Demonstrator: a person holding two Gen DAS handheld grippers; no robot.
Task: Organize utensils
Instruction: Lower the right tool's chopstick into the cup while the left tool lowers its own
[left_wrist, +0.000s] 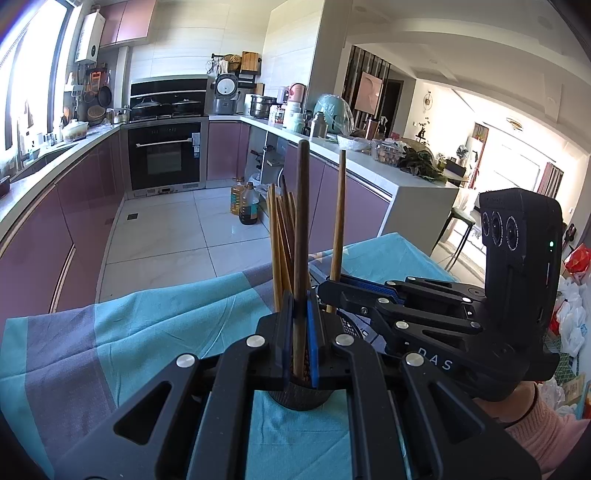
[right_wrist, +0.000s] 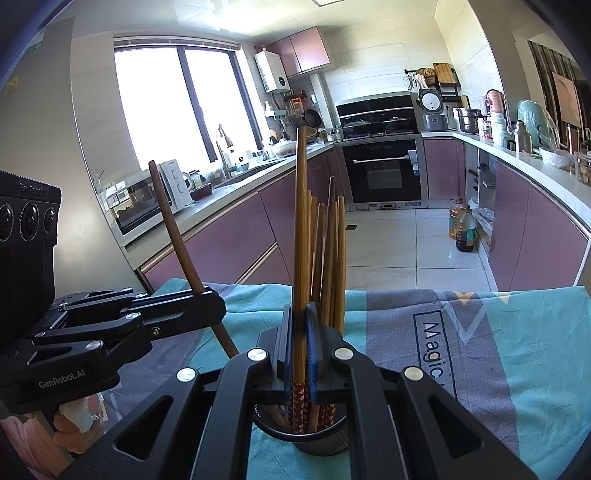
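Both grippers clamp chopsticks above the mesh cup.

The left gripper (left_wrist: 300, 334) pinches a dark chopstick (left_wrist: 301, 236) whose tip is hidden behind its jaws; the cup (left_wrist: 299, 398) shows only beneath them. The right gripper (right_wrist: 299, 345) grips a light chopstick (right_wrist: 301, 236), its patterned end entering the cup just below, the bundle (right_wrist: 330, 258) behind.
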